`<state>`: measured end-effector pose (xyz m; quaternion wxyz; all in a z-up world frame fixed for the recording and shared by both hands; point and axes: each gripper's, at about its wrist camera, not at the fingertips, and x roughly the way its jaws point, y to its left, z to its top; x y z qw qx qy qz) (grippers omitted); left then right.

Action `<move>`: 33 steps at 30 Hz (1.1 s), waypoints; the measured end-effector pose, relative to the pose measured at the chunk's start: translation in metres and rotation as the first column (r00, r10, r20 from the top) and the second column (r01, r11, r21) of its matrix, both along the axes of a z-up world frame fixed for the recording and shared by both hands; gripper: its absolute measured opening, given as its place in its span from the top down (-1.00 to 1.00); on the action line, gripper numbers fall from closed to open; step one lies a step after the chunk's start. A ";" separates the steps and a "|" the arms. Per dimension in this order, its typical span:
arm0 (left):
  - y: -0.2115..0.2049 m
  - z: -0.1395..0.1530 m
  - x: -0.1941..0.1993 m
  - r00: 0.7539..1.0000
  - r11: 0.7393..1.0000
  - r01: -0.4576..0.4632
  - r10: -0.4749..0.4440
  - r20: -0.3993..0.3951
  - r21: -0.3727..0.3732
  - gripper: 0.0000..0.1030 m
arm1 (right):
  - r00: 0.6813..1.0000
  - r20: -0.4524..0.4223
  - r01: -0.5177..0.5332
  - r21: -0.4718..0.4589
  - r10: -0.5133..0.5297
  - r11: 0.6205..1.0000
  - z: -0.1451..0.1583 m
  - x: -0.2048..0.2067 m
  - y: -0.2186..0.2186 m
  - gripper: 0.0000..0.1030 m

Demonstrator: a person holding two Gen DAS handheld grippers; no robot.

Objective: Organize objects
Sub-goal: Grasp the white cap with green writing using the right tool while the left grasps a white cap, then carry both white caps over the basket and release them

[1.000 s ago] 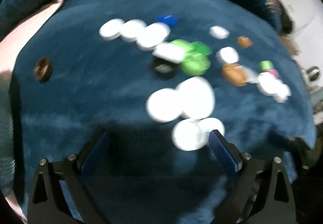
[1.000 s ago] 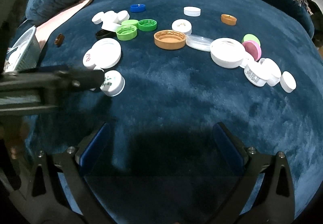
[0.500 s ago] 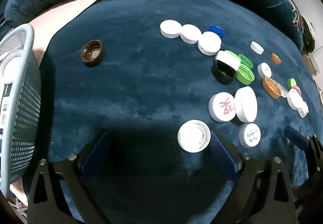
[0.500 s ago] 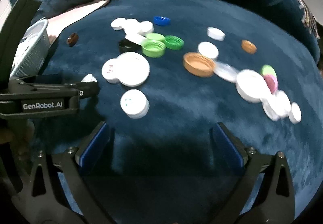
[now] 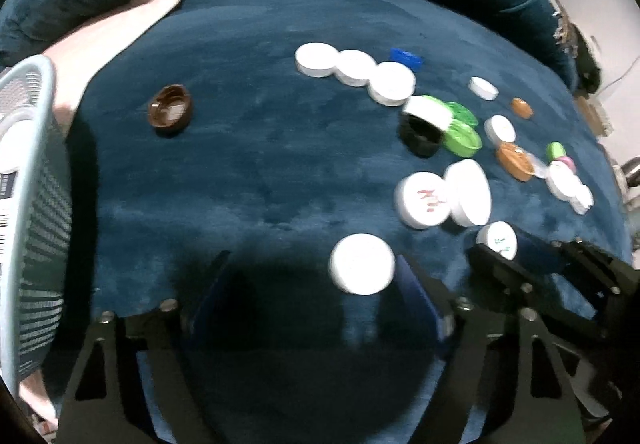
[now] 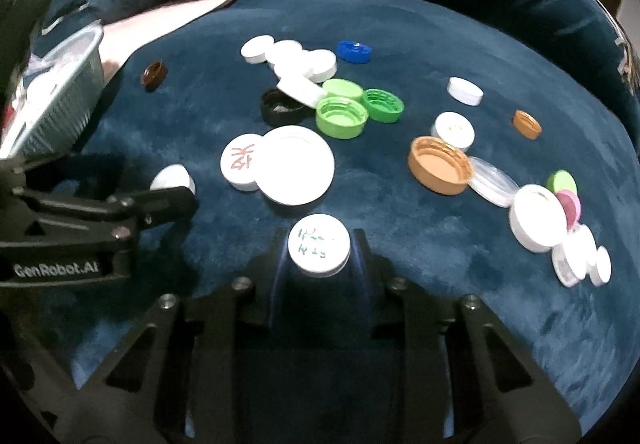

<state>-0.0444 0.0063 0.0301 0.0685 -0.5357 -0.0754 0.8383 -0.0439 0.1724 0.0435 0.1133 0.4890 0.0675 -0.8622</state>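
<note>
Bottle caps lie scattered over the blue plush cushion [image 6: 400, 324] ahead of both my grippers, and two of them are in play. The white cap with green writing [image 6: 319, 245] sits squarely between the tips of my right gripper [image 6: 319, 250], whose jaws are clenched on its rim from either side; I read that as a secure grasp. The plain white cap [image 5: 362, 264] lies at the front of my left gripper [image 5: 308, 280], off to the right of centre and close against the right finger, with a clear gap on the other side. Those jaws are closing, with the cap between them but the pads not yet pressing on both sides.

What the next move turns on, I judge, is the mesh basket [image 5: 28, 203]: it stands to the far left of my left gripper, so that hand is the nearer one and the right must carry its cap across.

The left view shows the basket's wall at close range, which the right view shows only small and distant. The right view alone shows the clenched pads on the lettered cap.
</note>
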 end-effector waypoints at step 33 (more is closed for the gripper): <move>-0.055 0.073 0.024 0.983 0.999 -0.039 0.039 -0.178 0.000 0.40 | 0.998 -0.059 0.009 -0.162 -0.019 0.987 0.056 -0.007 -0.030 0.40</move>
